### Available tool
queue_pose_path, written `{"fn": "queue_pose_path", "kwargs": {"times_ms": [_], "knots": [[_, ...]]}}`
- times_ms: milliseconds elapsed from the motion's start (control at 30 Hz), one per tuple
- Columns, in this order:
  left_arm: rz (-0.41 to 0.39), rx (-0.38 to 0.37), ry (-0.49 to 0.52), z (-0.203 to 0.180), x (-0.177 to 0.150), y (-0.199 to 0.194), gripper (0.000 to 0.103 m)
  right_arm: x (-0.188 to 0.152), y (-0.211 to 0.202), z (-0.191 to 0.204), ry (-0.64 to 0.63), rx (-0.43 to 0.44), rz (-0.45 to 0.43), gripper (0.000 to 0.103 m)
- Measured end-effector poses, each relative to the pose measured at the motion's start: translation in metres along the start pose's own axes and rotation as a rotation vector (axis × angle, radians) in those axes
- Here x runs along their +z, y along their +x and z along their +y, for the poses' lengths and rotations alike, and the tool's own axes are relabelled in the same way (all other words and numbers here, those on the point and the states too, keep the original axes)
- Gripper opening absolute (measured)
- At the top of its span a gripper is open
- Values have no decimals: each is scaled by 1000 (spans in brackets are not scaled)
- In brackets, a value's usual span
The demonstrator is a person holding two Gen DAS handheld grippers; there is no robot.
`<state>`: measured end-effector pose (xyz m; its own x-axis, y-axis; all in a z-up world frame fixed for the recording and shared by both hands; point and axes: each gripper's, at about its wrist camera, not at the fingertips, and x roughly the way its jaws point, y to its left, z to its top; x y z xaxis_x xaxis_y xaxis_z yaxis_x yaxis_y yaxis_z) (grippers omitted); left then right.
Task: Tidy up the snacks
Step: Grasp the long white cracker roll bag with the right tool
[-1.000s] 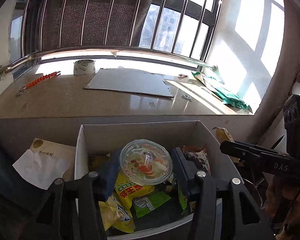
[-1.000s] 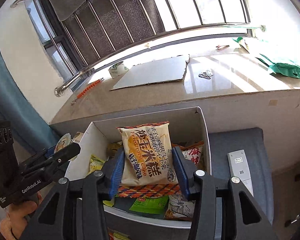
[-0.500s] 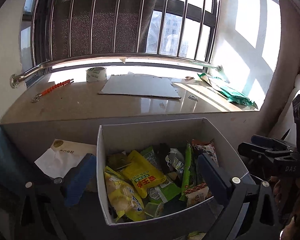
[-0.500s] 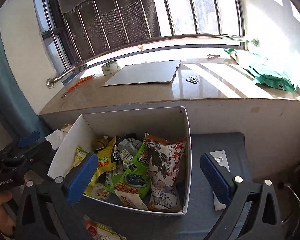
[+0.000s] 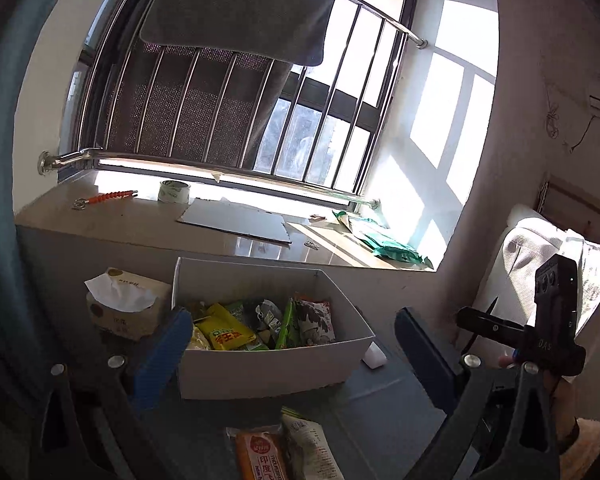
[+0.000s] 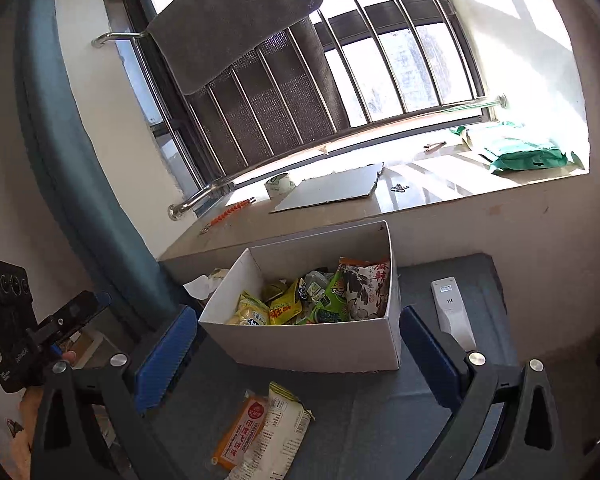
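A white cardboard box (image 5: 268, 372) (image 6: 320, 344) stands on a grey-blue surface, filled with several snack packets: a yellow one (image 5: 224, 332) (image 6: 284, 310), green ones and a large white printed bag (image 6: 364, 288). In front of the box lie two loose packets, an orange one (image 6: 242, 428) (image 5: 260, 456) and a pale one (image 6: 278, 432). My left gripper (image 5: 296, 356) hangs open in front of the box, nothing between its blue pads. The right gripper (image 6: 298, 356) is likewise open and empty, back from the box.
A tissue box (image 5: 126, 304) sits left of the snack box. A white remote (image 6: 452, 312) lies to its right. Behind runs a stone windowsill (image 6: 420, 200) with a tape roll (image 5: 174, 192), a cardboard sheet (image 5: 236, 220) and green bags (image 6: 520, 152).
Both grippers held snacks over the box a second ago, a clear cup in the left and a yellow bag in the right. Both opened, dropped them in and pulled back and up.
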<state>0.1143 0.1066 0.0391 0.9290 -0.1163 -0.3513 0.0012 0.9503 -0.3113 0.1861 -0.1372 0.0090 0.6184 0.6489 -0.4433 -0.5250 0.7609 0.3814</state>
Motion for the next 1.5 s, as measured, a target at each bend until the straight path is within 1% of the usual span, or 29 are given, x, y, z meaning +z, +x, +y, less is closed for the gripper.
{"fn": "queue_pose_path", "kwargs": {"times_ms": [33,100,167,267,333,400,433,467,500,533,600,667,800,900,967,1067,1100,1200,1267,1300,1433,1467,1500], "knots": [[2,-3,-3,-3,-6,-7,103,-8,-6,-1,10,11,-3,103],[-6,0,21,-11,-20,-20,103,-24,-18,-3,29,34,-8,103],[0,31,26,-17,-35,-30,103,-41,-29,0,29,58,-13,103],[2,4,11,-22,-64,-44,103,-70,-46,7,18,31,-37,103],[1,10,-10,-22,-83,-52,103,-90,-52,12,3,-5,-33,103],[31,20,7,-22,-97,-54,103,-107,-51,14,-12,3,6,103],[45,49,20,-22,-102,-54,103,-114,-47,15,-20,1,40,103],[58,96,30,-21,-106,-55,103,-120,-43,17,-27,-5,72,103],[73,121,36,-21,-109,-54,103,-127,-39,18,-31,-2,98,103],[88,136,36,-20,-113,-53,103,-133,-35,17,-29,-5,120,103],[97,134,30,-17,-116,-52,103,-144,-25,15,-1,-25,176,103],[107,130,25,-15,-118,-51,103,-150,-17,15,19,-14,208,103],[114,113,-3,-10,-121,-48,103,-154,-7,21,19,-9,234,103],[122,123,-12,-7,-122,-45,103,-157,5,28,9,-18,276,103],[127,127,-14,-5,-123,-44,103,-159,18,29,34,-18,310,103],[137,114,-32,0,-125,-43,103,-162,42,30,71,38,379,103],[139,115,-37,2,-126,-43,103,-162,50,31,80,37,392,103],[148,119,-47,7,-129,-43,103,-163,75,35,97,24,435,103],[147,133,-49,11,-130,-45,103,-163,91,36,86,10,469,103],[145,133,-51,12,-130,-46,103,-163,98,37,77,7,472,103],[151,143,-71,21,-133,-50,103,-166,122,38,45,-60,513,103],[153,146,-73,23,-134,-50,103,-167,127,39,31,-75,529,102],[156,150,-75,25,-135,-50,103,-170,131,40,14,-95,543,98]]}}
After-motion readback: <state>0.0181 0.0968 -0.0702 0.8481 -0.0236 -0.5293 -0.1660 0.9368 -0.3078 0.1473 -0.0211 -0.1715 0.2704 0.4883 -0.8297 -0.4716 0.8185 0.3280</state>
